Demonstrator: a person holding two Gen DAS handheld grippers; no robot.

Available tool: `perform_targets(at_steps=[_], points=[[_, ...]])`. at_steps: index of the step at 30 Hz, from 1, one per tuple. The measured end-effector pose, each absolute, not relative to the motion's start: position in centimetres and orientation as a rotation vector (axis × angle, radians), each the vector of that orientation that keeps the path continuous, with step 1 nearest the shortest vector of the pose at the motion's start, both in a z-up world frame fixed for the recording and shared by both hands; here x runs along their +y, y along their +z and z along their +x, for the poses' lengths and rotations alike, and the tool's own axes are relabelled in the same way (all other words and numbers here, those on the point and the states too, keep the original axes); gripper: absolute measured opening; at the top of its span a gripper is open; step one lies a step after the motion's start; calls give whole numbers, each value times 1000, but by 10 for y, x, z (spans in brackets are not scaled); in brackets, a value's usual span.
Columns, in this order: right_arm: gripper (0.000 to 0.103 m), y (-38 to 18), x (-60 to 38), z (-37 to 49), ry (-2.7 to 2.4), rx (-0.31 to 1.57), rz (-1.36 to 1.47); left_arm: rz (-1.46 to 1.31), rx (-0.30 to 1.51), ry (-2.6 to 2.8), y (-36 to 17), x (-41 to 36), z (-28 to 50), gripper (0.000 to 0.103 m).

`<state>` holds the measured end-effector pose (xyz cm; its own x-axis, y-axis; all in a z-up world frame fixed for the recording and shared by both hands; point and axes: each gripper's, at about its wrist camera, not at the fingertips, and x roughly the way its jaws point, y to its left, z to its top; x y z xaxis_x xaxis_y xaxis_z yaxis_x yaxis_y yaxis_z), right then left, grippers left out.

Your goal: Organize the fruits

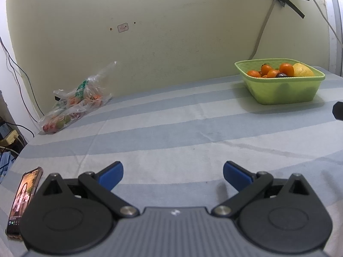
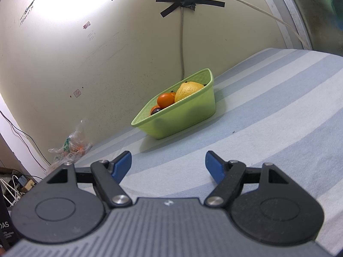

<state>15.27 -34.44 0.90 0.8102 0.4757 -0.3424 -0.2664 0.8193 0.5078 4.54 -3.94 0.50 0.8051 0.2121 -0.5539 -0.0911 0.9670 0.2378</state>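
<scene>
Left wrist view: left gripper (image 1: 173, 174) spread wide above the striped cloth (image 1: 171, 128); right gripper (image 2: 168, 164) likewise empty. Green print on the bag (image 1: 75, 100) is unreadable; basket (image 1: 280, 90) unlabelled.

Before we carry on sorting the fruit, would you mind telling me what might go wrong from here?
1. The crinkled clear plastic bag of fruit lies at the striped cloth's edge by the wall; pulling it may spill fruit off.
2. The smartphone with a lit screen lies beside the open left tongs and could get knocked.
3. The light green plastic basket looks heaped; added fruit might roll out.
</scene>
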Motion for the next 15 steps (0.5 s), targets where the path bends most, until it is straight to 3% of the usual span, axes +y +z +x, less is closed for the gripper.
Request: perform_targets(at_steps=[15], points=[[78,9,-345,152,411,479,463,213,614,185,4,-38,46,103]])
